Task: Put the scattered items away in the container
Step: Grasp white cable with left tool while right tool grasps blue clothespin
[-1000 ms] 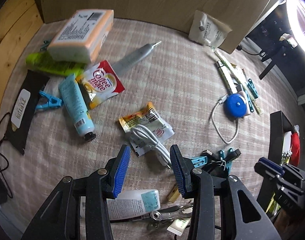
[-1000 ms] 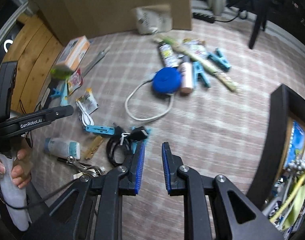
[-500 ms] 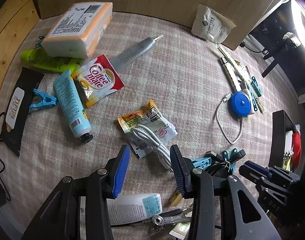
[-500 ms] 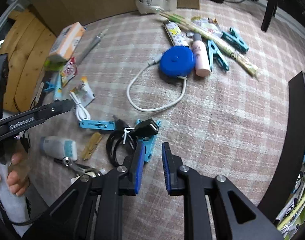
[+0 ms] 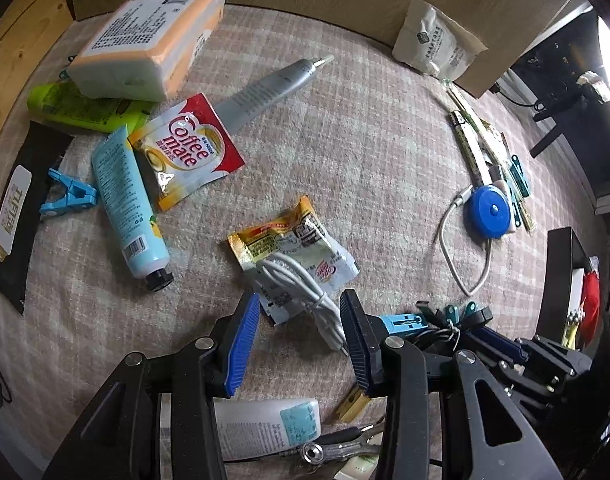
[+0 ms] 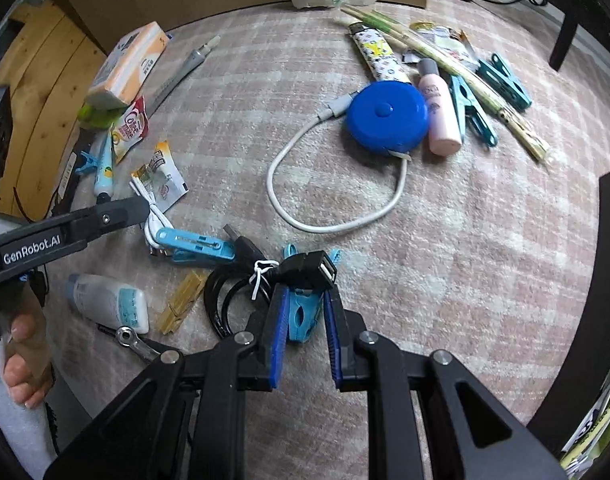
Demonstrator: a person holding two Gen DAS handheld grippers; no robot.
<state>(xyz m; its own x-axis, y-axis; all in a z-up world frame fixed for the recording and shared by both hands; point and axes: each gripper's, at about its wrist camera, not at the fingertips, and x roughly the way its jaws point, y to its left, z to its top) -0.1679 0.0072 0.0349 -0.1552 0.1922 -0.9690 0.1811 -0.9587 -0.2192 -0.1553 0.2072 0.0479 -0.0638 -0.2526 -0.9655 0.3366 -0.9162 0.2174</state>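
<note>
Scattered small items lie on a pink checked cloth. My left gripper point(image 5: 301, 336) is open and points down, its fingers on either side of a coiled white cable point(image 5: 305, 284) that rests on a snack sachet point(image 5: 289, 240). My right gripper point(image 6: 304, 332) stands narrowly open low over the cloth. A light-blue clip point(image 6: 303, 316) sits between its blue pads with a slight gap on each side. A bundled black USB cable point(image 6: 305, 266) lies across the clip. The black container point(image 6: 609, 280) stands at the right edge with several things inside.
A tissue pack point(image 5: 145, 36), a Coffee mate sachet point(image 5: 185, 152) and a blue tube point(image 5: 125, 200) lie far left. A blue tape measure point(image 6: 385, 116), a pink bottle point(image 6: 439, 116) and clips lie far right. A white bottle point(image 6: 109, 300) and a wooden peg point(image 6: 181, 300) lie nearby.
My right gripper has come down and towards the black cable bundle, and the light-blue clip now sits between its fingers. The left gripper has hardly moved.
</note>
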